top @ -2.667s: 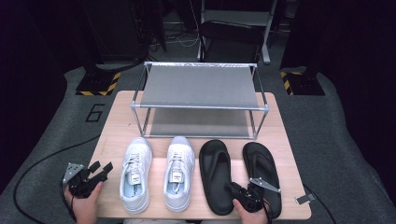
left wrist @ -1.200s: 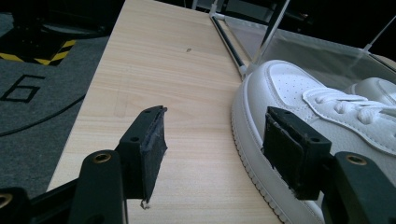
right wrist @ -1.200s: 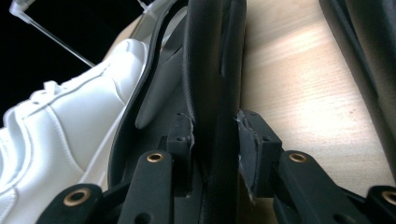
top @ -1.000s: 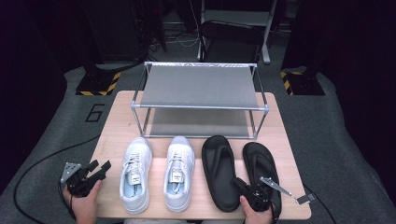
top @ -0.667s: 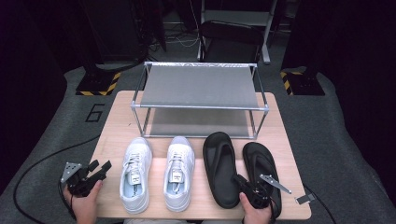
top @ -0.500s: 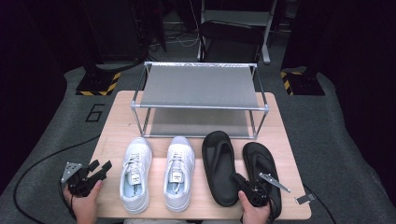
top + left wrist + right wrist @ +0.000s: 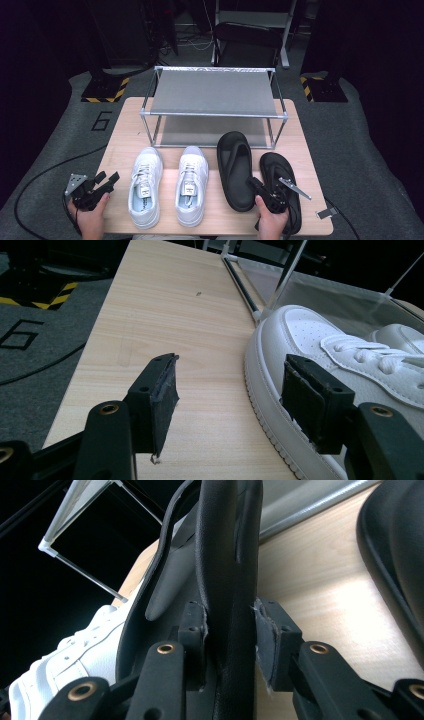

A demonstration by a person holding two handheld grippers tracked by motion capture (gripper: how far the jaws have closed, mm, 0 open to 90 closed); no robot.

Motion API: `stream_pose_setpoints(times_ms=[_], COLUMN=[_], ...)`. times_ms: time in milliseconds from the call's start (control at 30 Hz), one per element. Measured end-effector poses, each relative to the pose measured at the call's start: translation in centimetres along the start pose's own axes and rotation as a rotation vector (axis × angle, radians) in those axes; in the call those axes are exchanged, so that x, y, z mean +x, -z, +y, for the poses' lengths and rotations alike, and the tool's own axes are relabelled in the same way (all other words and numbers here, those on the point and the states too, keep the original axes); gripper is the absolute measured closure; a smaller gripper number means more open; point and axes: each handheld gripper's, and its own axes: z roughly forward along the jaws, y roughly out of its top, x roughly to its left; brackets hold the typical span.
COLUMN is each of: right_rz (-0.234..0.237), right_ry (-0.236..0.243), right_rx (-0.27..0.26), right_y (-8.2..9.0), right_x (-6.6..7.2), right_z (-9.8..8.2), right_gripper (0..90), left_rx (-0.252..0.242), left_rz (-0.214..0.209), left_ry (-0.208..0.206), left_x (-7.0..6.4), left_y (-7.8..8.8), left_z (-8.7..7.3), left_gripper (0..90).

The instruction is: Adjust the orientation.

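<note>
Here your right gripper [image 7: 230, 645] clamped the black sandal's [image 7: 225, 555] edge — your left gripper [image 7: 230, 395] sat open beside the white sneaker [image 7: 320, 355].

you are looking at a light wooden bench [image 7: 125, 130] standing on grey floor [image 7: 60, 140]. a metal shoe rack [image 7: 212, 92] is sitting at its far side, and two white sneakers [image 7: 145, 185] and two black slippers [image 7: 235, 170] are lying in a row nearer you.
</note>
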Motion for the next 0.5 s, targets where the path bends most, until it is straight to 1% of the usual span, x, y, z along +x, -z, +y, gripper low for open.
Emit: stream_pose_setpoints(times_ms=[33, 67, 100, 133, 167, 200, 233, 267, 300, 367, 400, 433, 467, 500], right_rz=[0.011, 0.008, 0.008, 0.003, 0.006, 0.006, 0.007, 0.003, 0.007, 0.007, 0.005, 0.005, 0.007, 0.005], right_ry=[0.003, -0.01, -0.002, -0.012, 0.002, -0.009, -0.011, -0.014, -0.009, -0.014, -0.006, -0.002, -0.015, -0.006], right_rx=[-0.01, -0.003, -0.009, -0.004, -0.006, -0.005, -0.013, -0.003, -0.009, -0.004, -0.013, -0.011, -0.007, -0.012], right_y=[-0.2, -0.2, -0.3, -0.5, -0.5, -0.6, -0.8, -0.8, -1.0, -1.0, -1.4, -1.4, -1.5, -1.7], right_x=[0.0, 0.1, 0.0, 0.1, 0.0, 0.1, 0.1, 0.1, 0.1, 0.2, 0.3, 0.3, 0.4, 0.3], right_z=[0.1, 0.1, 0.2, 0.3, 0.3, 0.4, 0.5, 0.6, 0.7, 0.8, 0.9, 1.0, 1.1, 1.2], right_gripper=[67.2, 67.2, 67.2, 67.2, 67.2, 67.2, 67.2, 67.2, 67.2, 67.2, 67.2, 67.2, 67.2, 67.2], left_rx=[0.0, -0.002, -0.002, -0.004, -0.002, 0.0, -0.001, -0.001, -0.003, -0.003, -0.001, -0.002, -0.002, -0.003], left_rz=[0.0, 0.0, 0.0, 0.0, 0.0, -0.001, -0.001, -0.001, -0.002, -0.002, -0.002, -0.002, -0.002, -0.002], left_ry=[0.0, 0.001, 0.001, 0.002, 0.0, 0.0, 0.0, 0.0, 0.001, 0.0, -0.001, 0.001, 0.001, 0.002], left_x=[0.0, 0.0, 0.0, 0.0, 0.0, 0.0, 0.0, 0.1, 0.1, 0.1, 0.1, 0.1, 0.1, 0.1], left_y=[0.0, 0.0, 0.0, 0.0, 0.0, 0.0, 0.0, 0.0, 0.0, 0.0, 0.0, 0.0, 0.0, 0.0], left_z=[0.0, 0.0, 0.0, 0.0, 0.0, 0.0, 0.0, 0.0, 0.0, 0.0, 0.0, 0.0, 0.0, 0.0], left_gripper=[38.8, 38.9, 38.8, 38.8, 38.8, 38.8, 38.8, 38.8, 38.9, 38.8, 38.8, 38.8, 38.8, 38.9])
